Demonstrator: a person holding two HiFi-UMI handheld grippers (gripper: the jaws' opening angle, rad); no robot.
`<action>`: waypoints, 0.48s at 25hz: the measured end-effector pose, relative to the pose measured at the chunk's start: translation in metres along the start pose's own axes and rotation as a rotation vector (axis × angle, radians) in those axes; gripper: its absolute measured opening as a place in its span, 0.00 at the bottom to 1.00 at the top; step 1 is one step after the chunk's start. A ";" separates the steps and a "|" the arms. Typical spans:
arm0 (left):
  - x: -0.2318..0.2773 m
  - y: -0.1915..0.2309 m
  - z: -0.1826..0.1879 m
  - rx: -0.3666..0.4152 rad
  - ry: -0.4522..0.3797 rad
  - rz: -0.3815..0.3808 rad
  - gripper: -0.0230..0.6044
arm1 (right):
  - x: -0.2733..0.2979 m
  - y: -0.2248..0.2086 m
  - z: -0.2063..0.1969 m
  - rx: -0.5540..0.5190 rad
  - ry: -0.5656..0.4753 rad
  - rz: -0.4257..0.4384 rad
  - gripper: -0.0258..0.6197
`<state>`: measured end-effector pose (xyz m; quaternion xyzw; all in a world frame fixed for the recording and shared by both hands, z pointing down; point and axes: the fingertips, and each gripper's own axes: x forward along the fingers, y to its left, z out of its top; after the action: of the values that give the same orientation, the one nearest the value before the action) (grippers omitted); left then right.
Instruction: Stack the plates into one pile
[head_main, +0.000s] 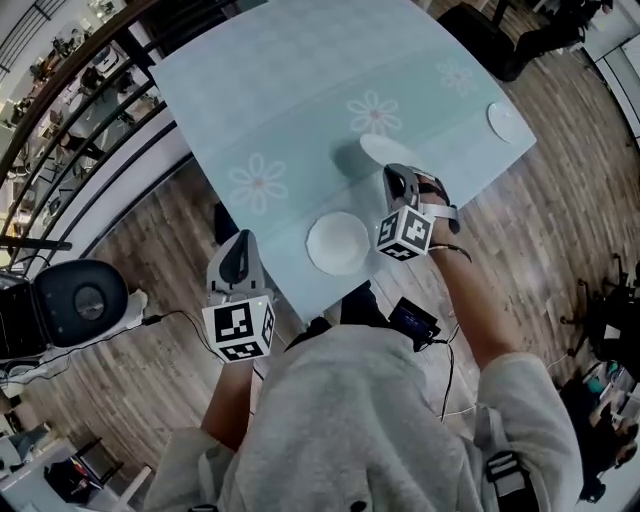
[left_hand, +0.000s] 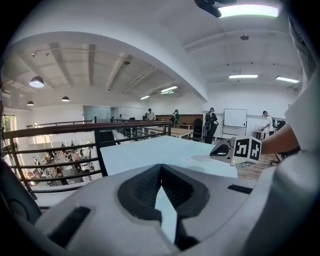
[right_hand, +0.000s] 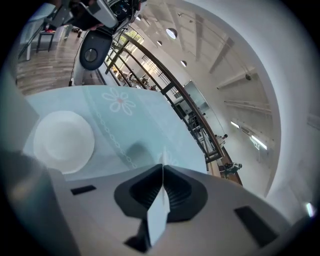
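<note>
My right gripper (head_main: 399, 180) is shut on the near rim of a white plate (head_main: 388, 151), which hangs tilted above the light-blue flowered tablecloth (head_main: 280, 90) and throws a shadow beneath it. In the right gripper view that plate (right_hand: 159, 207) shows edge-on between the pads. A second white plate (head_main: 338, 243) (right_hand: 64, 141) lies flat near the table's front edge, just left of the right gripper. A third plate (head_main: 508, 122) sits at the far right corner. My left gripper (head_main: 239, 245) (left_hand: 160, 176) is off the table's left edge over the floor, jaws together, holding nothing.
A dark railing (head_main: 70, 90) runs along the table's left side, with a lower floor beyond. A black round stool or device (head_main: 85, 300) stands on the wooden floor at the left. The right gripper's marker cube (left_hand: 247, 149) shows in the left gripper view.
</note>
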<state>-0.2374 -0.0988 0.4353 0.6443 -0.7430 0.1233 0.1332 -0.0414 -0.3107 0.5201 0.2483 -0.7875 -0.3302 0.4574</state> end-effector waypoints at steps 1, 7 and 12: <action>-0.003 -0.002 0.000 0.002 -0.006 -0.010 0.07 | -0.010 0.001 0.002 0.003 -0.004 -0.008 0.09; -0.025 -0.012 -0.005 0.017 -0.040 -0.076 0.07 | -0.063 0.016 0.012 0.010 -0.009 -0.051 0.09; -0.050 -0.006 -0.011 0.023 -0.050 -0.095 0.07 | -0.096 0.050 0.036 0.008 -0.031 -0.035 0.09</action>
<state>-0.2238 -0.0493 0.4279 0.6833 -0.7131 0.1091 0.1130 -0.0340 -0.2006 0.4912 0.2586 -0.7913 -0.3387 0.4385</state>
